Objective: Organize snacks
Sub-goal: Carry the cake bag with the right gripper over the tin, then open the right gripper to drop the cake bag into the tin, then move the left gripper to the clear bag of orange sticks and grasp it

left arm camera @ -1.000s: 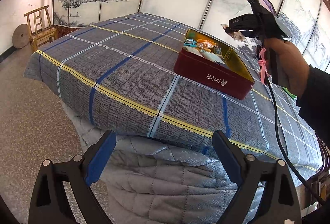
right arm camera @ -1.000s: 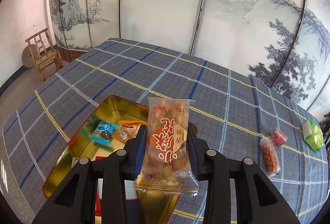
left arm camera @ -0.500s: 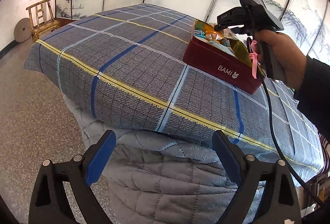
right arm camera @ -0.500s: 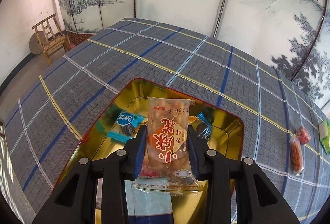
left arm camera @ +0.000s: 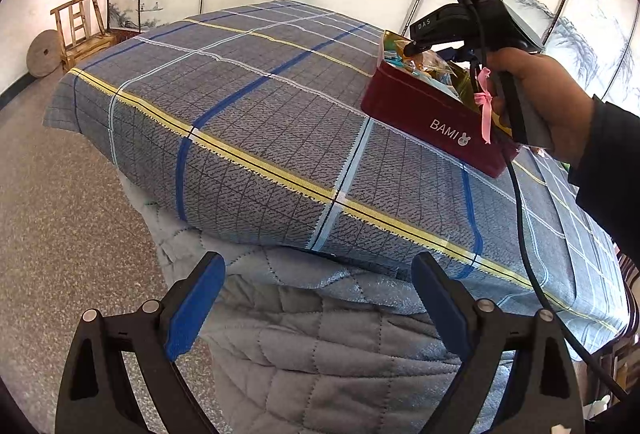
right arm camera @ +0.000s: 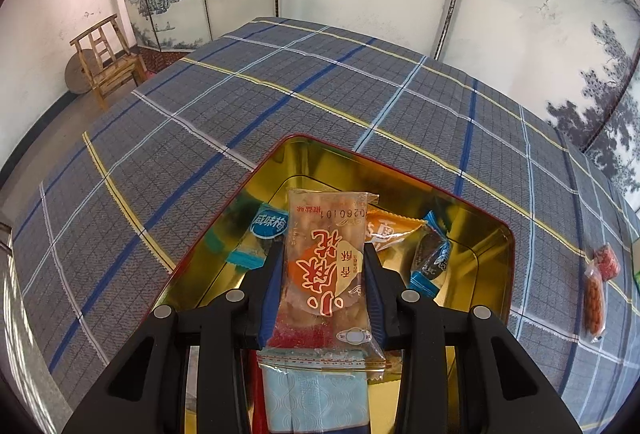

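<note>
My right gripper (right arm camera: pixel 325 270) is shut on a clear snack packet (right arm camera: pixel 326 262) with orange print, held over the inside of the red tin (right arm camera: pixel 492 274) with its gold lining. Several wrapped snacks lie in the tin, among them a blue one (right arm camera: pixel 268 228) and an orange one (right arm camera: pixel 390 228). In the left wrist view the same tin (left arm camera: pixel 436 122), marked BAMI, sits on the checked cloth with the right gripper's body (left arm camera: pixel 468 22) and a hand (left arm camera: pixel 540 94) above it. My left gripper (left arm camera: pixel 316 306) stands open and empty at the table's near edge.
Two red snack packets (right arm camera: pixel 598 286) lie on the checked tablecloth (right arm camera: pixel 240 106) right of the tin. A wooden chair (right arm camera: pixel 106 58) and a round stone stand at the far left wall. Painted screens close off the back. A quilted cover (left arm camera: pixel 320 346) hangs below the table edge.
The right gripper has come forward and down over the tin with the packet in it; the tin now fills more of its view. The left gripper has hardly moved.
</note>
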